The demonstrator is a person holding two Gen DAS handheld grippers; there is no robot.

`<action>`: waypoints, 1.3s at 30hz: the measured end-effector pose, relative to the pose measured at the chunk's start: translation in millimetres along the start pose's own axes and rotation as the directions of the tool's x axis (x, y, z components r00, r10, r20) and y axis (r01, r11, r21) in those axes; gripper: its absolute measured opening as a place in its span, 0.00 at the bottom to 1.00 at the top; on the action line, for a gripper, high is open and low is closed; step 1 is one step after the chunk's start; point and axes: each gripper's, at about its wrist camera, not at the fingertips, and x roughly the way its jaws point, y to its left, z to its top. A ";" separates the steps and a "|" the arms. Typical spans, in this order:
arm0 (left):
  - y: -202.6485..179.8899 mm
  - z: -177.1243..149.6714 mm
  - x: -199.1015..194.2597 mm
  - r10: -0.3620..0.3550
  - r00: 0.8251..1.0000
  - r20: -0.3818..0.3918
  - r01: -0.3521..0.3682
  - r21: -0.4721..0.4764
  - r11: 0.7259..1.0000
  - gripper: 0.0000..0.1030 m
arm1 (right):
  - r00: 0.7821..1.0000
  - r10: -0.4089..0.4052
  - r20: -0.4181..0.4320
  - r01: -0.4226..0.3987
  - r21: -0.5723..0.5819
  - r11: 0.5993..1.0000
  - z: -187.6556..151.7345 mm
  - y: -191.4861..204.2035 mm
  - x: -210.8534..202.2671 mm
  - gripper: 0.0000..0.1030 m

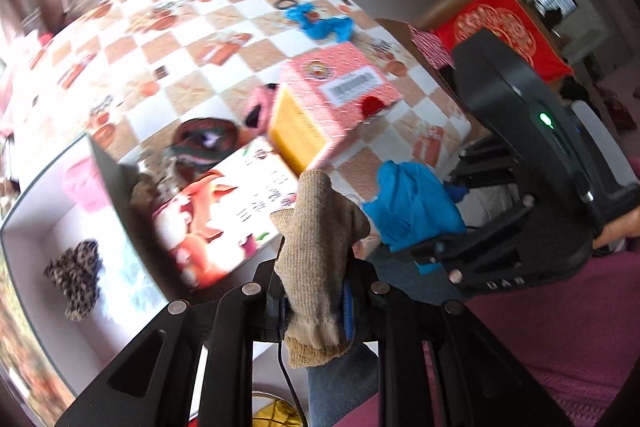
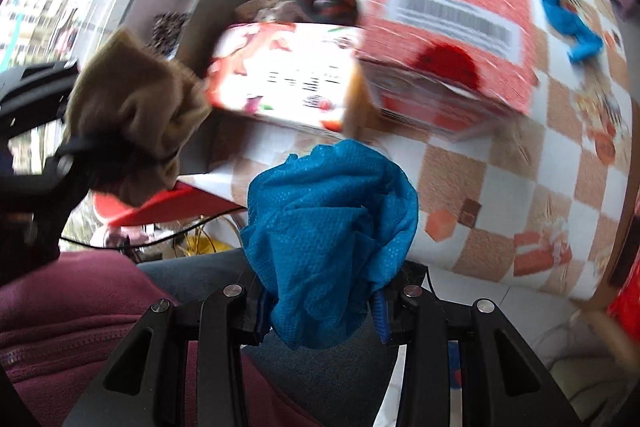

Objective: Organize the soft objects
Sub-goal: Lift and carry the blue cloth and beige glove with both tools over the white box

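Observation:
My left gripper [image 1: 316, 303] is shut on a tan knitted sock [image 1: 316, 259], held off the table's near edge; the sock also shows in the right wrist view [image 2: 132, 111]. My right gripper [image 2: 320, 303] is shut on a crumpled blue cloth [image 2: 328, 227], also seen in the left wrist view [image 1: 412, 203]. An open white box [image 1: 60, 227] at the left holds a leopard-print scrunchie [image 1: 76, 275] and a pink item [image 1: 84, 183]. Another blue cloth [image 1: 320, 23] lies far on the table. A dark striped soft item [image 1: 204, 143] and a pink one [image 1: 256, 107] lie mid-table.
The table has a checkered orange and white cloth [image 1: 192, 39]. A pink carton with a barcode [image 1: 336, 99] and a white printed box [image 1: 224, 215] stand near the front edge. The person's maroon-clad lap [image 1: 560, 339] is below. A red cloth [image 1: 504, 27] lies right.

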 end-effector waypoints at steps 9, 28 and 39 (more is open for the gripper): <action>53.7 -22.4 -23.4 0.069 0.993 0.093 -0.042 -0.270 0.962 0.21 | 1.000 -0.021 -0.011 0.018 -0.209 0.978 28.4 54.8 -11.0 0.39; 119.3 -82.7 -56.3 0.225 0.964 0.142 -0.091 -0.617 0.782 0.21 | 1.000 0.008 -0.025 -0.017 -0.381 0.924 86.5 132.1 -8.8 0.39; 159.5 -137.9 -70.2 0.327 0.941 0.082 -0.141 -0.784 0.604 0.21 | 0.999 0.037 -0.027 -0.045 -0.433 0.900 115.7 165.3 -3.0 0.39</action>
